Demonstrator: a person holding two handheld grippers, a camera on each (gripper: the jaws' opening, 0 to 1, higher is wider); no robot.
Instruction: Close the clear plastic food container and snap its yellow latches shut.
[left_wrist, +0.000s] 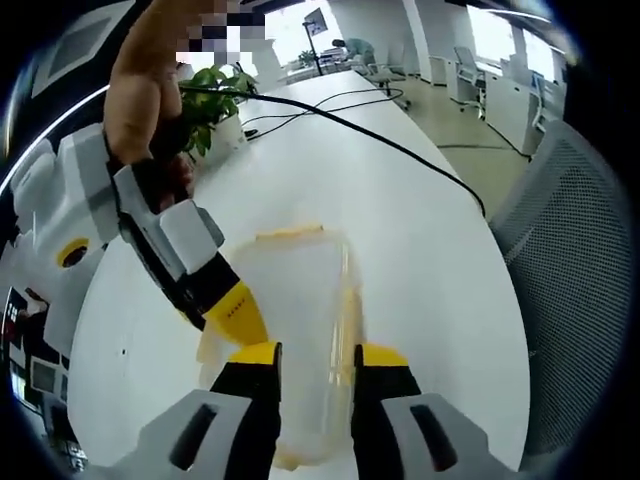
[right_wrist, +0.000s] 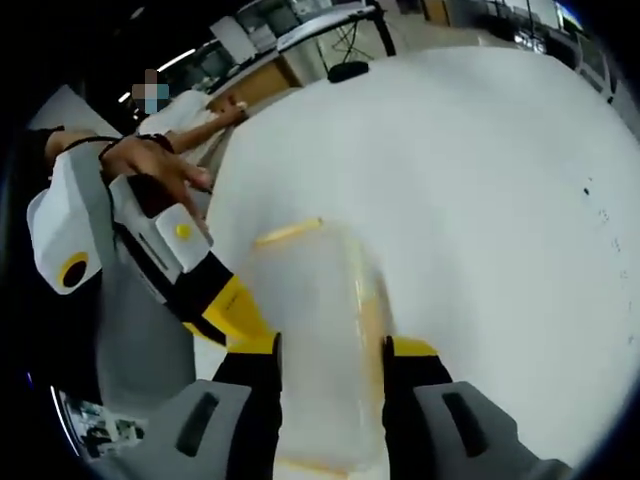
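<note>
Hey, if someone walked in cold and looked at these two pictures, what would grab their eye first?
Probably the clear plastic food container with yellow latches, lying on the white table right between the left tool's yellow-tipped jaws. The right tool straddles it too, so both tools crowd the same box. Behind it, a black cable crosses the table near a green potted plant.

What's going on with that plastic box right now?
Left gripper and right gripper both open, jaws astride the clear container. Yellow latch at far end. White table; nothing blocking.
</note>
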